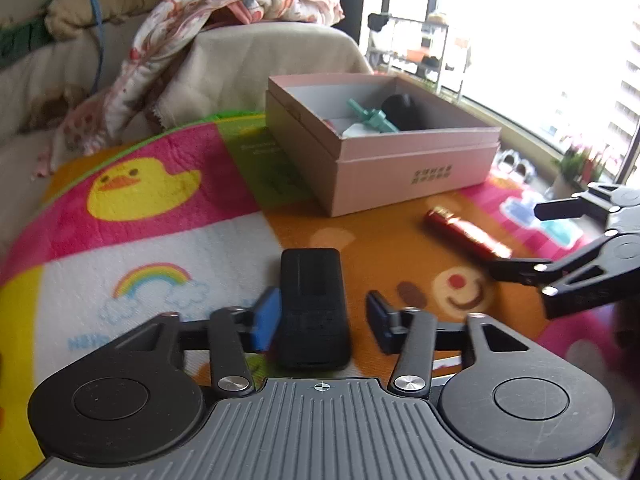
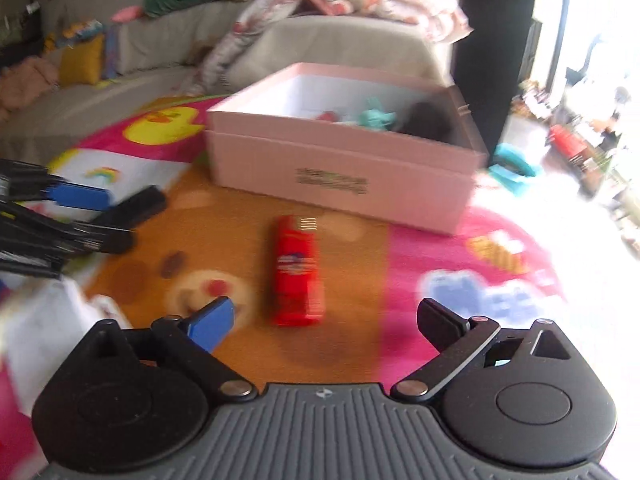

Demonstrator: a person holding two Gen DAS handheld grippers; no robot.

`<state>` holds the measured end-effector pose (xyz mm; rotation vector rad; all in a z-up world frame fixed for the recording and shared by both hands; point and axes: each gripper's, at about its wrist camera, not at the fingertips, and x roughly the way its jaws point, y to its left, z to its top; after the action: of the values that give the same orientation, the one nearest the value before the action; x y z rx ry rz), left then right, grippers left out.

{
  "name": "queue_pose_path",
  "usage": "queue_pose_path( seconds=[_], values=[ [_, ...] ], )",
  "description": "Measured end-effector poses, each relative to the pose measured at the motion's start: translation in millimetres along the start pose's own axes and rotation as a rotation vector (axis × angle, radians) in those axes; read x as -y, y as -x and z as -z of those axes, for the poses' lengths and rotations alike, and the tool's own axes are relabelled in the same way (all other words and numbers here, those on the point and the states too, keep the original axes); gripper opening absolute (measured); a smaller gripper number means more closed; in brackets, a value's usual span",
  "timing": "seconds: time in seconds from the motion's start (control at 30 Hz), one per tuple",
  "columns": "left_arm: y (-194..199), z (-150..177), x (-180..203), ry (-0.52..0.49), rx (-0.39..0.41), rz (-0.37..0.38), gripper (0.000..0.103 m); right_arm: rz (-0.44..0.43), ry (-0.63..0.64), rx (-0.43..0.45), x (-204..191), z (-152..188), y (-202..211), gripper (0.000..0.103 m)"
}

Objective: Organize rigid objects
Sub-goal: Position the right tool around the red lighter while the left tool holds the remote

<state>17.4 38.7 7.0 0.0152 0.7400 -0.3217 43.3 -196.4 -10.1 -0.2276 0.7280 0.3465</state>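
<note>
A flat black remote-like block (image 1: 314, 304) lies on the play mat between the fingers of my left gripper (image 1: 322, 316). The left blue pad (image 1: 266, 316) rests against its side, and a gap shows at the right finger, so the jaws stand open around it. A red rectangular container (image 2: 298, 272) lies flat on the mat just ahead of my right gripper (image 2: 324, 320), which is wide open and empty. Behind both stands an open pink box (image 2: 340, 168) holding a teal piece (image 1: 370, 118) and a dark rounded object (image 1: 404, 112). In the left wrist view my right gripper (image 1: 516, 240) stands beside the red container (image 1: 464, 234).
A colourful play mat (image 1: 160, 208) with a duck and a rainbow covers the floor. A beige sofa (image 1: 256, 60) draped with a patterned blanket (image 1: 240, 4) stands behind the box. Something teal (image 2: 514, 164) lies right of the box, before bright windows.
</note>
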Motion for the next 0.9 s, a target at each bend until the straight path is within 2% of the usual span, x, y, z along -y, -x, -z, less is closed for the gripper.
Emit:
queue_pose_path(
  seconds=[0.07, 0.13, 0.17, 0.2, 0.27, 0.37, 0.5, 0.57, 0.9],
  values=[
    [0.7, 0.7, -3.7, 0.04, 0.0, 0.021, 0.021, 0.105, 0.026, 0.01, 7.0, -1.0, 0.7, 0.098],
    [0.3, 1.7, -5.3, 0.055, 0.009, 0.018, 0.019, 0.23, 0.028, 0.02, 13.3, -3.4, -1.4, 0.097],
    [0.0, 1.7, -5.2, 0.057, 0.012, 0.002, 0.019, 0.258, 0.016, 0.019, 16.7, -4.3, -1.8, 0.097],
    [-0.3, 1.5, -4.7, 0.056, 0.017, -0.024, 0.021, 0.245, -0.008, 0.014, 19.9, -4.7, -1.9, 0.097],
    [-0.7, 1.0, -4.5, 0.053, 0.026, -0.061, 0.021, 0.152, -0.066, -0.01, 23.9, -4.7, -2.1, 0.097],
    [0.4, 1.2, -5.3, 0.062, 0.026, -0.05, 0.021, 0.042, -0.119, -0.037, 20.3, -4.4, -6.8, 0.097],
    [2.6, 4.1, -3.9, 0.088, -0.001, 0.037, 0.031, 0.022, -0.13, -0.036, 8.5, -11.2, -17.5, 0.098],
    [3.1, 5.6, -0.6, 0.084, -0.012, 0.065, 0.033, 0.017, -0.14, -0.034, 2.7, -14.4, -24.0, 0.103],
    [-6.5, -12.3, 24.2, -0.025, -0.087, 0.061, 0.034, 0.025, -0.145, -0.02, -2.6, -14.6, -28.7, 0.103]
  ],
)
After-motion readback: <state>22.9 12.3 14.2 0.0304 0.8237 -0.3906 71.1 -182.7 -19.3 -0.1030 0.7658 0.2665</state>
